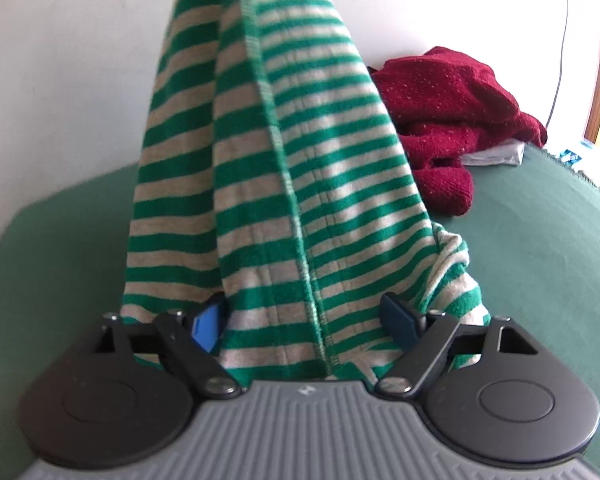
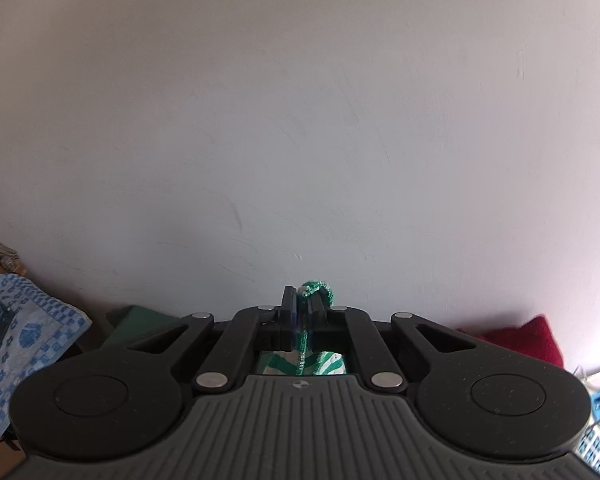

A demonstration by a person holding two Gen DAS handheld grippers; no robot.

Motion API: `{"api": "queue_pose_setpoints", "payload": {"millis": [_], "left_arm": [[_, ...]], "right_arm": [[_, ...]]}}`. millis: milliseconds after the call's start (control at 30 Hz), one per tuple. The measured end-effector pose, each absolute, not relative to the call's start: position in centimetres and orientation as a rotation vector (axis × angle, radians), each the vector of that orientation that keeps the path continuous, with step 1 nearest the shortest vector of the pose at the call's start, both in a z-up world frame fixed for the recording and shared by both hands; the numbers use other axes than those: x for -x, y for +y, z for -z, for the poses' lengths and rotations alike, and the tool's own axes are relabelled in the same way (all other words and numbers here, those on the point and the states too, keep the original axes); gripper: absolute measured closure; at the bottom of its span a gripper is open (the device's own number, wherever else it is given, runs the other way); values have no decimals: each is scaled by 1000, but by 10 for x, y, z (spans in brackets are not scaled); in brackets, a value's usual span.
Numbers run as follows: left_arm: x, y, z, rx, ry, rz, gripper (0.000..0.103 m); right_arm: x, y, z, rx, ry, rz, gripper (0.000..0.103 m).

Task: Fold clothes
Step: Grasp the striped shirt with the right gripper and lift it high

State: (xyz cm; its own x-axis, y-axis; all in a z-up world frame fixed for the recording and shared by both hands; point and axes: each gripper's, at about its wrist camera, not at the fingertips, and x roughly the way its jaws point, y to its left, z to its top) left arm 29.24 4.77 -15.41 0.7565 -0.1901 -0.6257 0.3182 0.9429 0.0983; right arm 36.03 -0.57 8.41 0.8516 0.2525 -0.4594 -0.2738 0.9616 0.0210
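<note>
Overhead, your right gripper [image 2: 299, 312] pinched the striped garment's [image 1: 268, 184] top edge; it hung lengthwise, draping between your left gripper's [image 1: 306, 326] wide, ungripping fingers.

garment [image 1: 268, 184] hanging before wall [image 1: 60, 60], sweater [image 1: 444, 116] behind (right)

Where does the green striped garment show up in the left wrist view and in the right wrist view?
Left wrist: striped garment hangs down the centre, between the open left gripper fingers.
Right wrist: only a pinched edge at lower centre, in the shut right gripper.
Shared landmark: the red sweater at right.
</note>
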Motion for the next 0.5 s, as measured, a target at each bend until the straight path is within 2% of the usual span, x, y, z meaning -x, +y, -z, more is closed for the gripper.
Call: {"api": "queue_pose_setpoints", "payload": {"millis": [167, 333, 500], "left_arm": [[-294, 48, 151, -230, 676, 297, 21], [-281, 76, 130, -109, 699, 389, 26], [-245, 110, 110, -38, 695, 529, 19]], "right_arm": [[-337, -6, -90, 54, 464, -301, 99], [-322, -7, -86, 37, 451, -316, 99], [-314, -16, -85, -8, 429, -341, 99]]}}
